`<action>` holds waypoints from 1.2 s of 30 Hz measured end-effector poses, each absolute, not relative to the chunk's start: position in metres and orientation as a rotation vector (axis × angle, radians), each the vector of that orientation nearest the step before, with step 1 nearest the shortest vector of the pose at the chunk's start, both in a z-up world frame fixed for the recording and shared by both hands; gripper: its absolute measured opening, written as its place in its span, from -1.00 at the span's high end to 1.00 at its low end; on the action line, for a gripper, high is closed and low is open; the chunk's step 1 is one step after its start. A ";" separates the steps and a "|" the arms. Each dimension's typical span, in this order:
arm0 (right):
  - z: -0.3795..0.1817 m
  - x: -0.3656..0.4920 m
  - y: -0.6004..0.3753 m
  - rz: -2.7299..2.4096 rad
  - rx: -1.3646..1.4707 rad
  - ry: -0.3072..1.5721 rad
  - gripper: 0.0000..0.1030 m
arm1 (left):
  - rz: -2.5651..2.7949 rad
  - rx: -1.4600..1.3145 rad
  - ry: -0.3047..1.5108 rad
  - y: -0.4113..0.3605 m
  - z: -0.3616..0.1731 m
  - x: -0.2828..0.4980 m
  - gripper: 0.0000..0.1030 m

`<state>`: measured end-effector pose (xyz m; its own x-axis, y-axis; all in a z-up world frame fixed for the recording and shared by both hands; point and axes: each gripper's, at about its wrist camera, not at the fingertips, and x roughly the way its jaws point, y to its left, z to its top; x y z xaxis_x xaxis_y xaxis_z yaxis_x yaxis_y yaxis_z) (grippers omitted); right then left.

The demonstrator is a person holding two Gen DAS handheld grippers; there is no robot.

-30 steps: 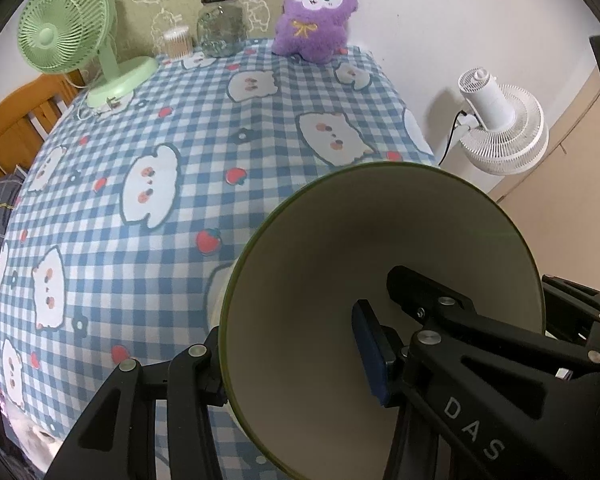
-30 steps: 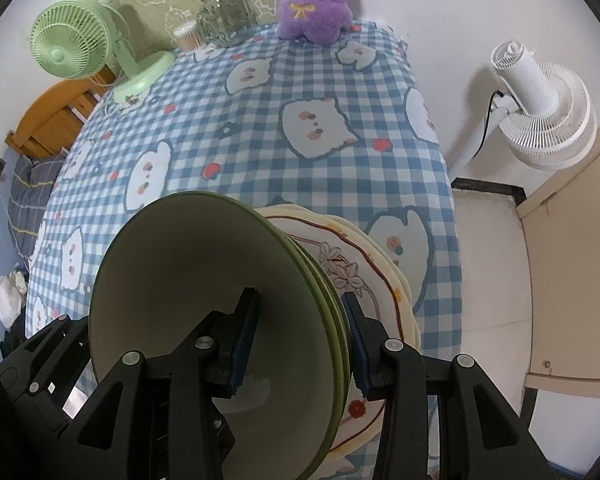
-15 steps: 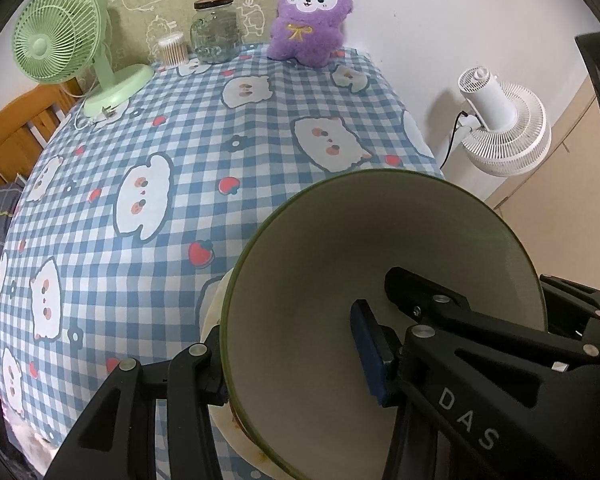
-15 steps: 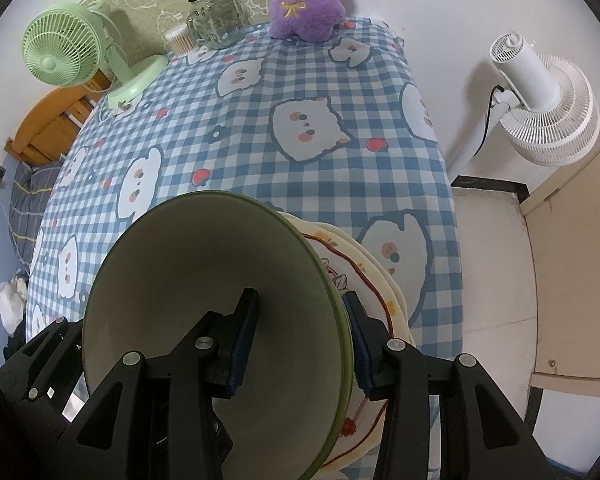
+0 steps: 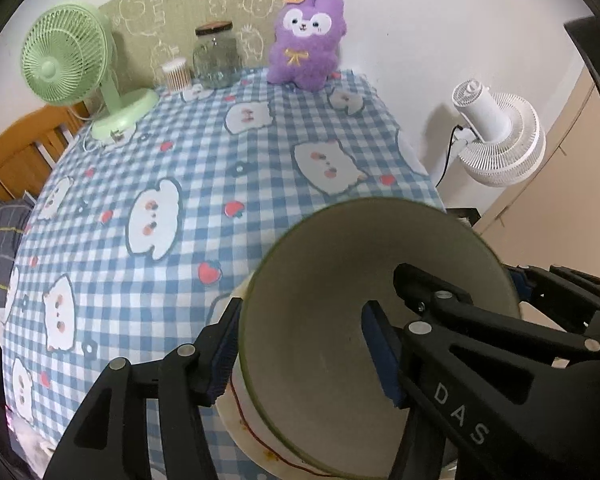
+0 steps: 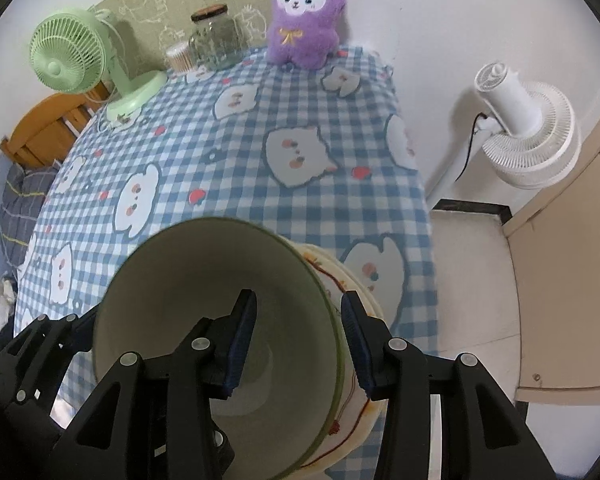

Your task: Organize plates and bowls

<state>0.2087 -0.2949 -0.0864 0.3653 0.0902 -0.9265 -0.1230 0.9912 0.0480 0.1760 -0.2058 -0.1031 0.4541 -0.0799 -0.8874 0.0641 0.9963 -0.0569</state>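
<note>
A cream bowl with a green rim (image 5: 332, 320) (image 6: 204, 304) is held between both grippers above a stack of cream plates with red trim (image 5: 256, 432) (image 6: 352, 292) near the table's front right edge. My left gripper (image 5: 304, 352) has one pad inside the bowl and one outside its left wall, with a gap showing at the wall. My right gripper (image 6: 300, 344) straddles the bowl's right wall the same way. The bowl's base hides the plate tops.
The table has a blue checked cloth (image 5: 204, 168). At the back stand a green desk fan (image 5: 68, 68), a glass jar (image 5: 216, 56), a small cotton-swab pot (image 5: 176, 74) and a purple plush (image 5: 306, 40). A white floor fan (image 5: 496, 132) stands right of the table.
Both grippers have drawn back and lowered with the bowl toward the plate stack. Both sets of jaws stand wider apart than before.
</note>
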 end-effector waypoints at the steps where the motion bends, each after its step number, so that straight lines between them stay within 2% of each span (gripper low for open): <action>1: -0.084 0.208 -0.295 0.137 -0.028 1.186 0.01 | -0.087 -0.020 1.092 -0.204 -0.100 0.175 -0.20; 7: -0.059 0.197 -0.290 0.125 -0.020 1.124 -0.21 | -0.067 -0.027 1.033 -0.191 -0.079 0.165 -0.37; 19: -0.015 0.149 -0.255 0.058 -0.003 0.983 -0.48 | -0.074 -0.033 0.919 -0.141 -0.043 0.127 -0.67; 29: 0.007 0.090 -0.196 0.018 0.002 0.895 -0.53 | -0.076 -0.009 0.846 -0.072 -0.024 0.076 -0.82; 36: 0.022 0.048 -0.167 -0.015 0.015 0.821 -0.65 | -0.075 0.008 0.794 -0.024 -0.011 0.045 -0.93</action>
